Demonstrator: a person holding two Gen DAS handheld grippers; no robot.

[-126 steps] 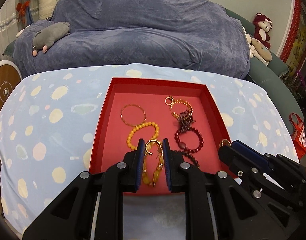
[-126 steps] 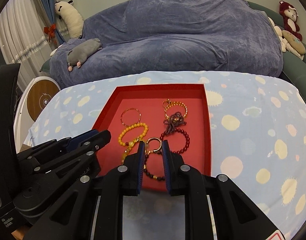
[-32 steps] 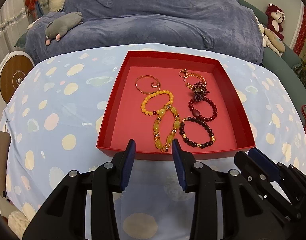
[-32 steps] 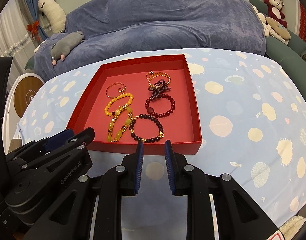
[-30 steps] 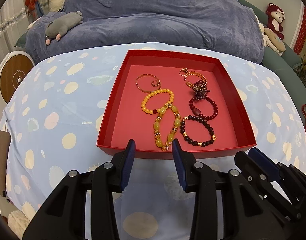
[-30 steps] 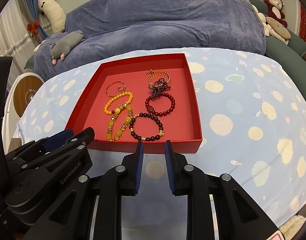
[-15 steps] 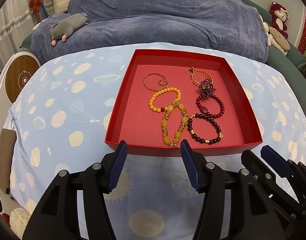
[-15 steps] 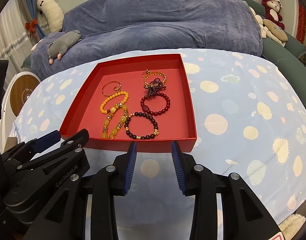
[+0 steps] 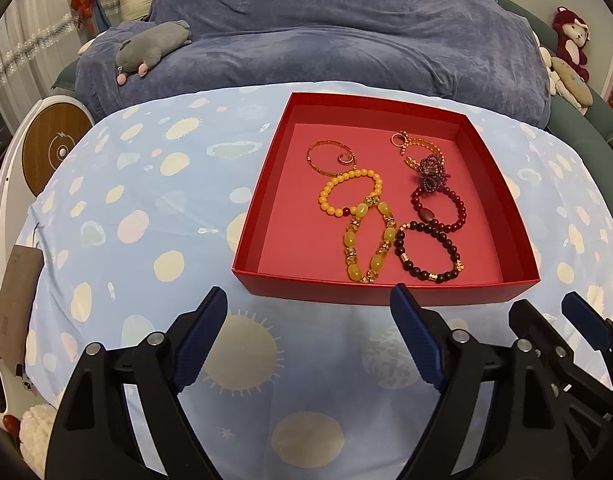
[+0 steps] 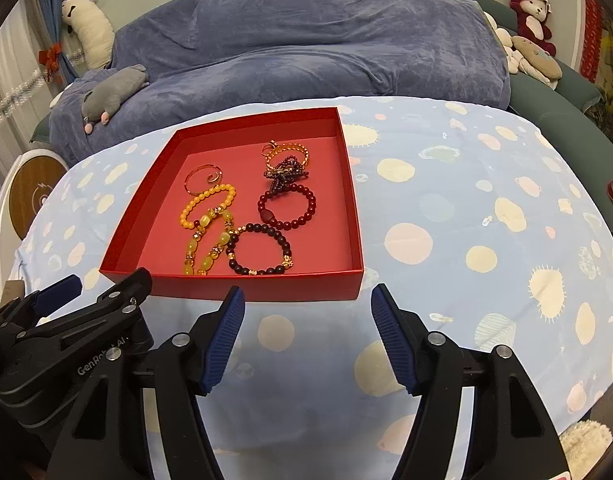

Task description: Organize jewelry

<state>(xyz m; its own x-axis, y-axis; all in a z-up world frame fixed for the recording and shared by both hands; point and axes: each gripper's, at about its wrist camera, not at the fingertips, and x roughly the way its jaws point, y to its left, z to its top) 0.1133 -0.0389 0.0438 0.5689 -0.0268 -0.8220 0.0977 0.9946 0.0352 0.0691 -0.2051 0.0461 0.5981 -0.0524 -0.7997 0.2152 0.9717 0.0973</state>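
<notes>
A red tray [image 9: 506,184] [image 10: 352,200] sits on the spotted blue tablecloth and holds several bracelets. Among them are a yellow bead bracelet [image 9: 348,196] [image 10: 206,206], a chunky amber one [image 9: 368,248] [image 10: 204,246], a dark bead one [image 9: 428,252] [image 10: 260,250], a dark red one [image 9: 440,210] [image 10: 288,210] and a thin gold bangle [image 9: 330,156] [image 10: 202,180]. My left gripper [image 9: 308,312] is open and empty, in front of the tray's near wall. My right gripper [image 10: 306,306] is open and empty, also just in front of the tray.
A sofa under a blue cover [image 9: 326,32] runs behind the table, with a grey plush toy [image 9: 150,46] on it. Stuffed animals [image 10: 532,12] sit at the far right. A round white and wood device [image 9: 54,144] stands at the left.
Both grippers have pulled back from the tray and opened wide. The bracelets that were between the fingers 4.2 s ago now lie in the tray.
</notes>
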